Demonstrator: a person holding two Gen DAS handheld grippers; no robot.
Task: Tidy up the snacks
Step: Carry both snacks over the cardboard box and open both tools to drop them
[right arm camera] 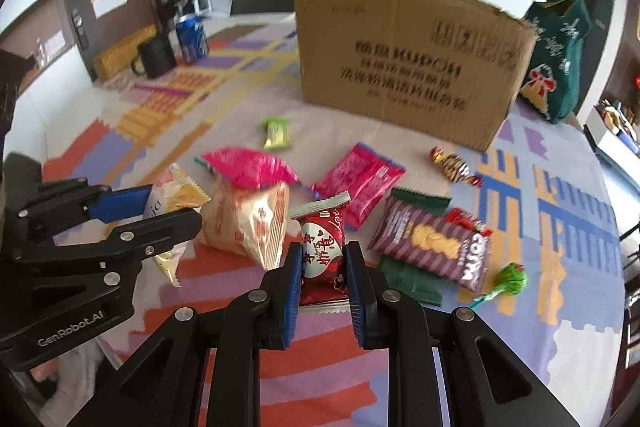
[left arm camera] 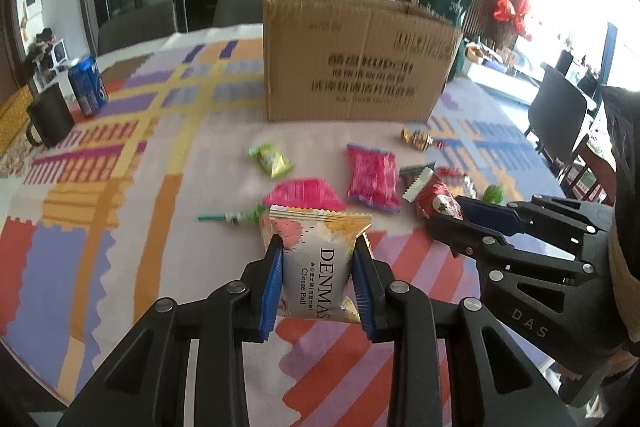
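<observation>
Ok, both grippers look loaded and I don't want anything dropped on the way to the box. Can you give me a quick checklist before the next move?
1. Left gripper pinches the white DENMAS Cheese Ball packet on both sides: ok.
2. Right gripper pinches the red foil snack packet with a white heart: ok.
3. Each packet is lifted off the patterned tablecloth: cannot tell.
4. Brown cardboard box stands upright behind the snacks: ok.
5. Box top open, room inside: cannot tell, only its front wall shows.
6. The two grippers are apart from each other: ok.
</observation>
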